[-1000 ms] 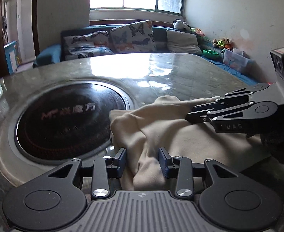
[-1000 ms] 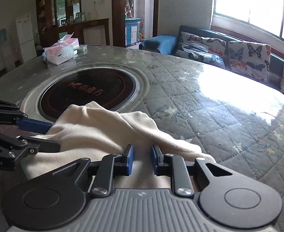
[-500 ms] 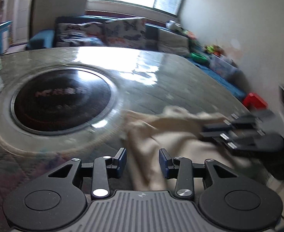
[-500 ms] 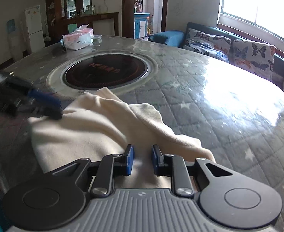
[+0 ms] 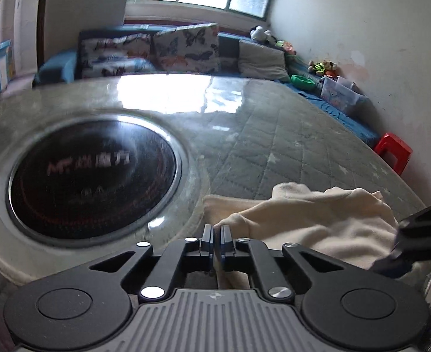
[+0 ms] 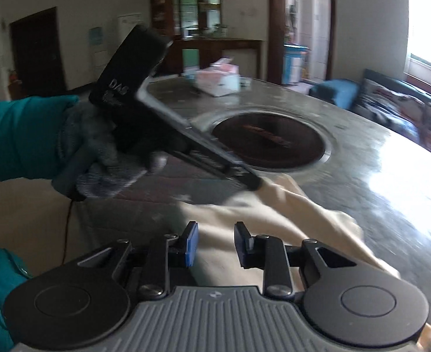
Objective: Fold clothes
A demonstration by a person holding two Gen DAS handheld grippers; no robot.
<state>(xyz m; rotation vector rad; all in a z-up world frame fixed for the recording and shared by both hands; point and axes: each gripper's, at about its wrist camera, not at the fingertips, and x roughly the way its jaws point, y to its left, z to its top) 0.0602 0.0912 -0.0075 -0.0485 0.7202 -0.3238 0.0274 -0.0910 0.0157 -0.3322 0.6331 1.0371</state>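
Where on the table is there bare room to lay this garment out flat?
Bare quilted table lies beyond the cream garment, up to the sofa side. Crowded: the round black hotplate to its left, the tissue box at the far edge past it, and both grippers, left and right, at the near edge.

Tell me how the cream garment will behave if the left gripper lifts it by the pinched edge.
The cream garment looks soft and floppy: it lies in rumpled folds, so it would likely drape and hang. It seems light, a thin edge bunching in the left gripper. On the glossy table it may slide easily when dragged.
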